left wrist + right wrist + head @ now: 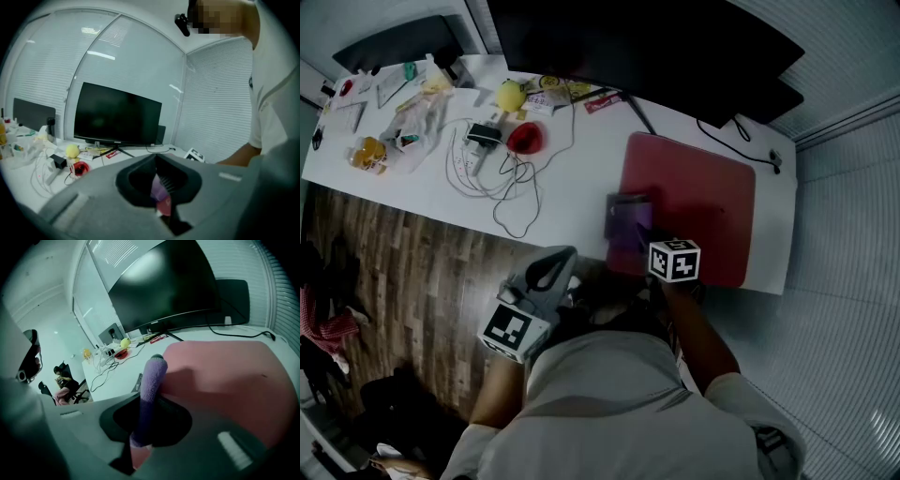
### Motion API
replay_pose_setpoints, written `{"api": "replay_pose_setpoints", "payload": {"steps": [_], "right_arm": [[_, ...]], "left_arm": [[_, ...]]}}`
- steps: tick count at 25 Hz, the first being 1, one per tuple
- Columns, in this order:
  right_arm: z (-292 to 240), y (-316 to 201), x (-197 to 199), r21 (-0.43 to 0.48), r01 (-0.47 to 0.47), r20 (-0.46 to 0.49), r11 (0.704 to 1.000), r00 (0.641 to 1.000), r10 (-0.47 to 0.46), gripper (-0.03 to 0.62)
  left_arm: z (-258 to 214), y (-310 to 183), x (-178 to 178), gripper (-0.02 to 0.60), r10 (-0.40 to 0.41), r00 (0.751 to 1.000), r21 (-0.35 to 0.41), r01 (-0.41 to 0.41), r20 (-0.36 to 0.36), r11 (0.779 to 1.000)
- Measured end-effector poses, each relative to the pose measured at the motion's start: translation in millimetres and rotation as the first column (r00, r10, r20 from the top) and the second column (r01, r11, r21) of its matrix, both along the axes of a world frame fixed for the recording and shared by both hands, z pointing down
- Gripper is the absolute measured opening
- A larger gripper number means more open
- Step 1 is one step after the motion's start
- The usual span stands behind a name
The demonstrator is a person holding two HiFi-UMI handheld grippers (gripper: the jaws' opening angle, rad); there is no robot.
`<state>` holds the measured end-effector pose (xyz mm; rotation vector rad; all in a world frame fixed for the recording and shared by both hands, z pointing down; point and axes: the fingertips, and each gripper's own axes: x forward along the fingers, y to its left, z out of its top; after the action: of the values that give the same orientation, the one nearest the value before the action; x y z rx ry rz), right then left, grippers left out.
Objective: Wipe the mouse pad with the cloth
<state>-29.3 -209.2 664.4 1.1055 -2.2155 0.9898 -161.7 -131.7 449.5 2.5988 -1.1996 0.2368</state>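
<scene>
**Wiping stroke about to be made.** The right tool [639,236] is clamped on a fold of the purple cloth [626,220]. It holds the cloth at the left margin of the red mouse pad [703,197], close to the front edge of the surface [572,178]. The pad occupies the right end of the surface. The left tool [553,267] hangs off the front edge beside the person's body. Its jaws appear closed together on nothing.

**Risks.**
- Nothing pins the pad, so a firm drag may slide or ruck it, possibly past the front edge.
- The cloth is gripped only by a narrow fold. Friction against the pad could pull it free, or leave only a thin strip in contact.
- A long stroke toward the back right corner could snag the cable [739,139] lying there.

**Views.**
- The head view alone gives the layout, including the clutter and looped wires [502,183] at the left end, well apart from the pad.
- The right gripper view alone shows the grip, with the cloth rising upright between the jaws.
- The left gripper view shows its own jaws, with a sliver of purple and red visible through the gap behind them, and the monitor [117,115] face-on.
</scene>
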Motion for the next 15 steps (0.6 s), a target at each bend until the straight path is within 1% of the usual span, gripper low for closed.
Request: {"api": "replay_pose_setpoints", "payload": {"steps": [2, 7, 11, 15], "right_arm": [[3.0, 1.1, 29.7, -0.002, -0.033, -0.005, 0.999, 0.999, 0.033, 0.051], [7.6, 3.2, 117.2, 0.003, -0.096, -0.041, 0.995, 0.994, 0.096, 0.051], [11.8, 10.3, 196.4, -0.002, -0.151, -0.054, 0.988, 0.987, 0.151, 0.051], [16.7, 17.5, 267.5, 0.0, -0.189, -0.079, 0.982, 0.979, 0.188, 0.051]], "left_arm": [[-4.2, -0.4, 22.0, 0.003, 0.014, 1.0, 0.008, -0.014, -0.001, 1.0], [-8.3, 0.2, 80.3, 0.003, 0.034, 0.999, 0.023, -0.034, 0.034, 0.999], [-12.1, 1.2, 131.7, 0.003, 0.018, 1.0, 0.026, -0.019, 0.025, 0.999], [-5.7, 4.3, 192.4, 0.003, 0.05, 0.998, 0.023, -0.05, 0.023, 0.998]]}}
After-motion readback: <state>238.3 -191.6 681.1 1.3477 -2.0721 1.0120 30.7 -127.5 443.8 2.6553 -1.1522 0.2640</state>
